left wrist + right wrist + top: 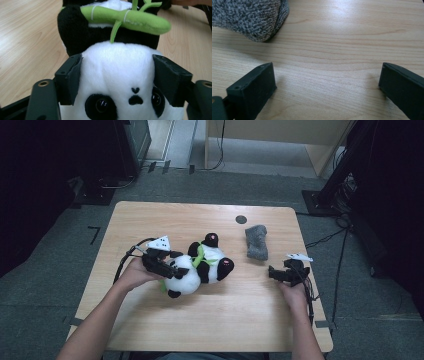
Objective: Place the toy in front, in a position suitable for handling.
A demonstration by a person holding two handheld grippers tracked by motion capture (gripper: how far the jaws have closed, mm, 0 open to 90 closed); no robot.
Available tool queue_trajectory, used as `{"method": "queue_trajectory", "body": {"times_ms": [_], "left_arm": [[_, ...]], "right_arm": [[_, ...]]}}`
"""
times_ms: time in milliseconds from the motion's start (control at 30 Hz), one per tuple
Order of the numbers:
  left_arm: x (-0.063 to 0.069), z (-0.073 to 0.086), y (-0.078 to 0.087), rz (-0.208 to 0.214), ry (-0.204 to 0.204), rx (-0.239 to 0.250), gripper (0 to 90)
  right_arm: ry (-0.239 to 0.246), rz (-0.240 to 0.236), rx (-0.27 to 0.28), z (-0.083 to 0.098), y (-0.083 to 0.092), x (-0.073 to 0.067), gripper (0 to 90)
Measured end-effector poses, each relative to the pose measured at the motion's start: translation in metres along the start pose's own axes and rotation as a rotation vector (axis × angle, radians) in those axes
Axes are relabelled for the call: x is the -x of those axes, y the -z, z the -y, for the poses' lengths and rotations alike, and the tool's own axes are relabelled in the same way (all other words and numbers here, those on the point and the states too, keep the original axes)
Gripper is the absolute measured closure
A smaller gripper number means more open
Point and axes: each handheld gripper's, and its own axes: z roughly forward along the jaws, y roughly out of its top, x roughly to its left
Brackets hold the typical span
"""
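Left gripper [117, 75] has its jaws spread around the plush panda's [197, 267] head, while right gripper [272, 272] sits wide apart by the grey sock [257, 241].

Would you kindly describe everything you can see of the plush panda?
The plush panda is soft white fleece with black ears, limbs and eye patches, glossy bead eyes and a stitched nose. A green stuffed bamboo stalk lies across its chest. It lies on the wooden table, left of centre. The left gripper has its head between its jaws, whose pads flank the cheeks; whether they press is unclear.
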Motion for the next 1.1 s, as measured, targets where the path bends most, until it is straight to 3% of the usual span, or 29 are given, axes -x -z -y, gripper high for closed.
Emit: {"method": "queue_trajectory", "body": {"times_ms": [100, 167, 267, 300, 433, 500, 600, 700, 800, 900, 967, 1100], "left_arm": [[0.004, 0.0, 0.008, -0.014, 0.057, 0.07, 29.1], [0.008, 0.001, 0.016, -0.028, 0.116, 0.116, 30.8], [0.016, 0.006, 0.023, -0.076, 0.147, 0.131, 28.6], [0.021, 0.008, 0.025, -0.11, 0.159, 0.129, 27.8], [0.036, 0.017, 0.033, -0.178, 0.212, 0.14, 25.9], [0.043, 0.022, 0.033, -0.209, 0.232, 0.142, 25.1], [0.054, 0.031, 0.031, -0.271, 0.232, 0.121, 21.5], [0.058, 0.038, 0.032, -0.272, 0.264, 0.131, 20.8], [0.063, 0.041, 0.026, -0.304, 0.282, 0.119, 20.7], [0.071, 0.038, 0.021, -0.327, 0.274, 0.169, 20.4], [0.074, 0.036, 0.016, -0.34, 0.277, 0.163, 17.7], [0.077, 0.036, 0.003, -0.415, 0.256, 0.146, 12.3]], "right_arm": [[0.0, -0.002, -0.008, -0.002, 0.002, -0.002, 7.1], [0.005, -0.006, -0.011, -0.003, 0.001, -0.002, 8.0], [0.001, -0.038, -0.004, -0.006, 0.004, -0.002, 21.4], [-0.016, -0.051, -0.005, -0.008, 0.005, -0.001, 20.0], [-0.079, -0.116, 0.013, -0.019, 0.01, -0.002, 21.2], [-0.081, -0.129, 0.023, -0.023, 0.011, -0.004, 20.8], [-0.074, -0.139, 0.047, -0.034, 0.012, -0.008, 21.2], [-0.079, -0.161, 0.065, -0.045, 0.011, -0.01, 22.2], [-0.066, -0.176, 0.064, -0.056, 0.003, -0.015, 21.7], [-0.05, -0.189, 0.062, -0.067, -0.006, -0.021, 21.9], [-0.052, -0.199, 0.073, -0.075, -0.011, -0.024, 22.1], [-0.046, -0.221, 0.089, -0.089, -0.022, -0.034, 22.2]]}}
